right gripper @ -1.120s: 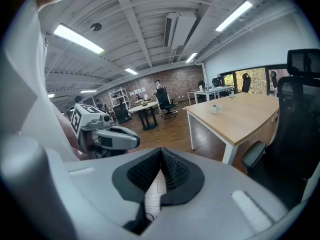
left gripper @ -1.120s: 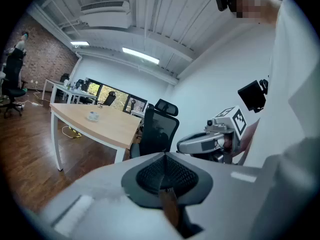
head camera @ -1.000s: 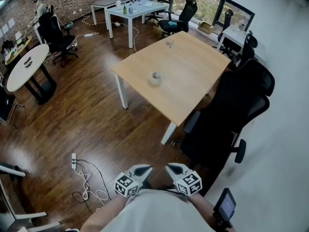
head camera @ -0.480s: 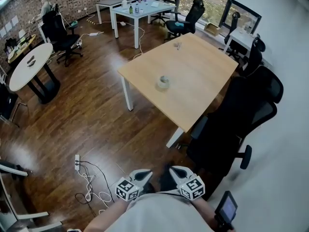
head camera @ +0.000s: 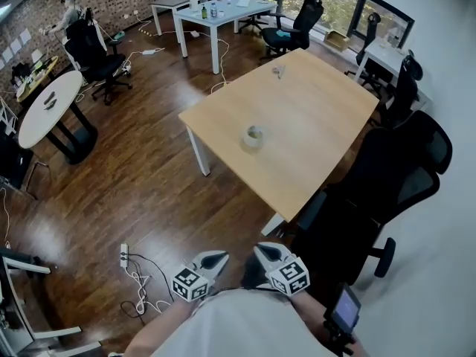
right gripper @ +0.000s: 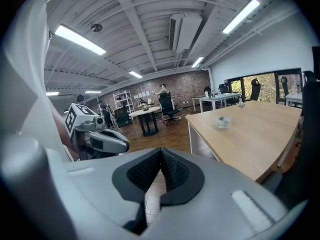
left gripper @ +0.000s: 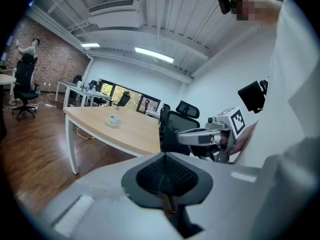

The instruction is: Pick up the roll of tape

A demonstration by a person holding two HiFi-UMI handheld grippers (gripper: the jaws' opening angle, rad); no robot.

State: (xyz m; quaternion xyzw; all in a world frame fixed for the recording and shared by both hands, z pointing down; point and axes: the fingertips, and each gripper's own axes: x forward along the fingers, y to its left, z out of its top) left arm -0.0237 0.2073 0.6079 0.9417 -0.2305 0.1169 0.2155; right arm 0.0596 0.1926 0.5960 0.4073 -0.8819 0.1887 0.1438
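The left gripper (head camera: 221,258) and right gripper (head camera: 261,251) sit by the person's body, jaws pressed together and empty, well apart from the table (head camera: 320,117). A chair (head camera: 372,192) stands at its near right side. The tape (head camera: 254,135) lies flat near the table's left edge. The approach seems in hand: skirt the chair, spread one gripper's jaws before reaching, then pinch the roll's wall.
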